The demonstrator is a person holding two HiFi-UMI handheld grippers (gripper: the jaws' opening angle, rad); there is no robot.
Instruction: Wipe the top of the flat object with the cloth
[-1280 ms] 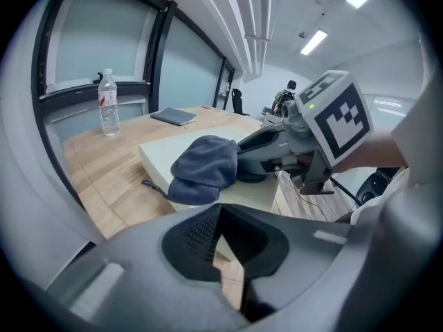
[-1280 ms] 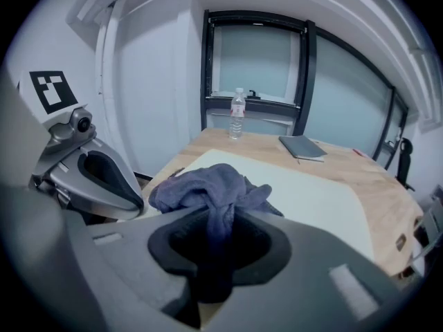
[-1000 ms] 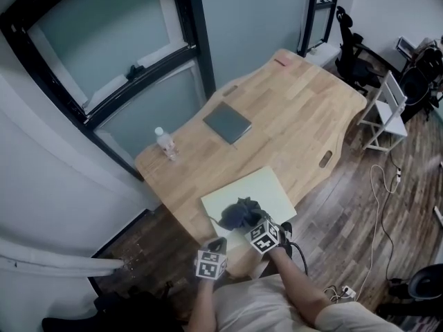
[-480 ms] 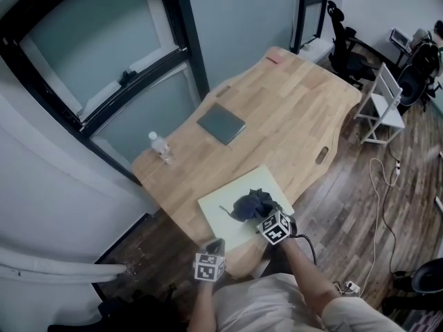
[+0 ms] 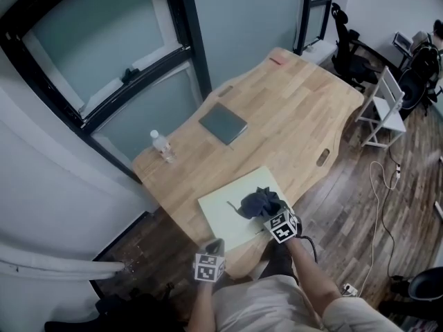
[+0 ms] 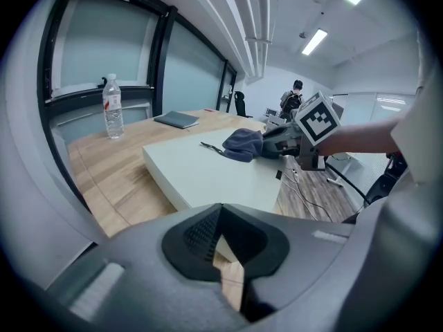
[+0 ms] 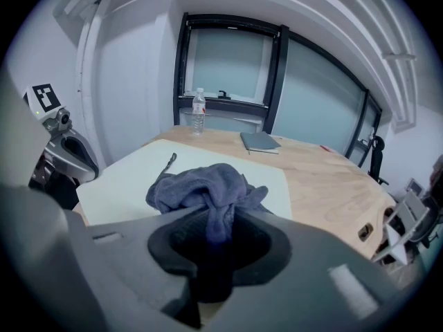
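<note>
wooden table (image 5: 297,109): one board (image 5: 220,216), one cloth (image 5: 259,202) pinched by right gripper (image 7: 216,230); left gripper (image 6: 220,213) closed.

This is looking like an office meeting room: a big wooden worktop (image 5: 297,102) is standing beside black-framed glass partitions (image 5: 90,54), a black swivel chair (image 5: 348,47) and a white chair (image 5: 383,109) are waiting at its far end on a wood floor (image 5: 360,185), and strip lights (image 6: 315,41) are glowing overhead.
</note>
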